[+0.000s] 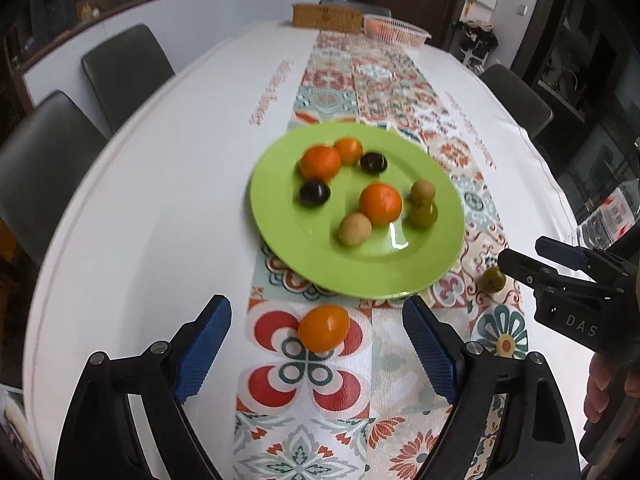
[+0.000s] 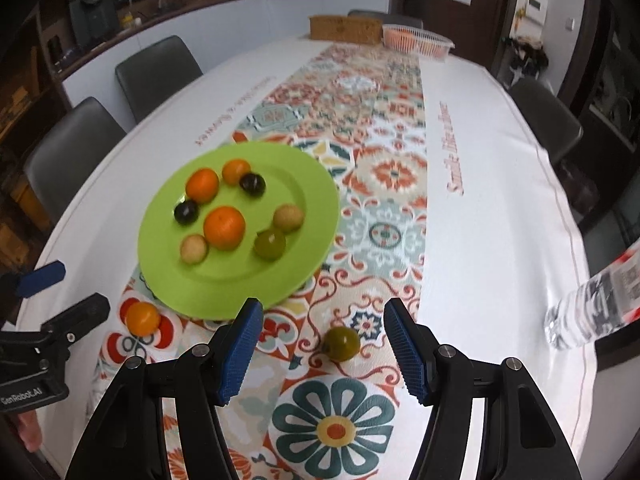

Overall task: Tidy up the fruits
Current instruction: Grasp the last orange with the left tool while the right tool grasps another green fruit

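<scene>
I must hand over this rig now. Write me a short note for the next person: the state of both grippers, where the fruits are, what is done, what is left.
Left gripper: open, empty, an orange fruit lies on the cloth just ahead of its fingers.
Right gripper: open, empty, a green fruit lies on the cloth between its fingers, untouched.
Green plate: eight fruits on it already.
Left: put these two loose fruits on the plate.
</scene>
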The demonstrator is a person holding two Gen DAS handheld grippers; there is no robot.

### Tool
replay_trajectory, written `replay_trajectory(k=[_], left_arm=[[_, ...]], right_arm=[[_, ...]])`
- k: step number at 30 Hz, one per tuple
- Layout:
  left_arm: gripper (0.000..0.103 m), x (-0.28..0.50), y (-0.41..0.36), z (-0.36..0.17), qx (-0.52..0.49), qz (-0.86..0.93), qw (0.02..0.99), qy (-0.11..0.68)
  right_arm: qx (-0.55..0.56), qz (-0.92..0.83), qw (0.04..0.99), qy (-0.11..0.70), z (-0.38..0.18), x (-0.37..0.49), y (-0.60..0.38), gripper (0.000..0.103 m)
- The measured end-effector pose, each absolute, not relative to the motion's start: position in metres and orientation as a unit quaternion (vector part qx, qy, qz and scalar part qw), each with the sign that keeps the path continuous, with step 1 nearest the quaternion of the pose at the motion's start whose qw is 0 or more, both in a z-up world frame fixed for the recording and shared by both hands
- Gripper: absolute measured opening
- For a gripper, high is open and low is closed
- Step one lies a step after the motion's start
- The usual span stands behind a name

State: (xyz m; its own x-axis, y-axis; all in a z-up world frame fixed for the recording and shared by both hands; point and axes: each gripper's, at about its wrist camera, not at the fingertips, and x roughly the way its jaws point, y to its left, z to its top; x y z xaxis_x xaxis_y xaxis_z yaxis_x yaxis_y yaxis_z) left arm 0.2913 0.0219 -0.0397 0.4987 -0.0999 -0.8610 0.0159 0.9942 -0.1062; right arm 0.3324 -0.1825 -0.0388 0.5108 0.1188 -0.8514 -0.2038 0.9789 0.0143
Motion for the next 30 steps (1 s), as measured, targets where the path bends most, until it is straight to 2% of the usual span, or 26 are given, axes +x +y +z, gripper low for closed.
replay_trajectory(k=[11,16,19,24,28,30], left_arm=[[0.071,0.300,0.019,-0.075,-0.047,-0.029,0.842,0.537],[0.059,0.304,0.016,-0.083,-0.049,-0.037,0.836,0.545],[0.046,0.304,0.016,-0.088,-0.053,-0.041,0.831,0.552],[0.036,0.304,0.016,-0.092,-0.060,-0.047,0.829,0.554],[0.036,0.304,0.017,-0.093,-0.060,-0.050,0.829,0.554],[0.036,0.303,0.017,-0.092,-0.057,-0.048,0.830,0.553]], right_arm=[[-0.028,0.076,0.845,0.529,-0.070,0.341,-0.188,0.063],[-0.014,0.078,0.838,0.539,-0.078,0.344,-0.192,0.063],[-0.012,0.076,0.835,0.545,-0.083,0.345,-0.193,0.054],[-0.011,0.080,0.830,0.552,-0.089,0.345,-0.192,0.043],[-0.017,0.081,0.829,0.553,-0.092,0.346,-0.190,0.034],[-0.019,0.081,0.829,0.553,-0.092,0.346,-0.189,0.034]])
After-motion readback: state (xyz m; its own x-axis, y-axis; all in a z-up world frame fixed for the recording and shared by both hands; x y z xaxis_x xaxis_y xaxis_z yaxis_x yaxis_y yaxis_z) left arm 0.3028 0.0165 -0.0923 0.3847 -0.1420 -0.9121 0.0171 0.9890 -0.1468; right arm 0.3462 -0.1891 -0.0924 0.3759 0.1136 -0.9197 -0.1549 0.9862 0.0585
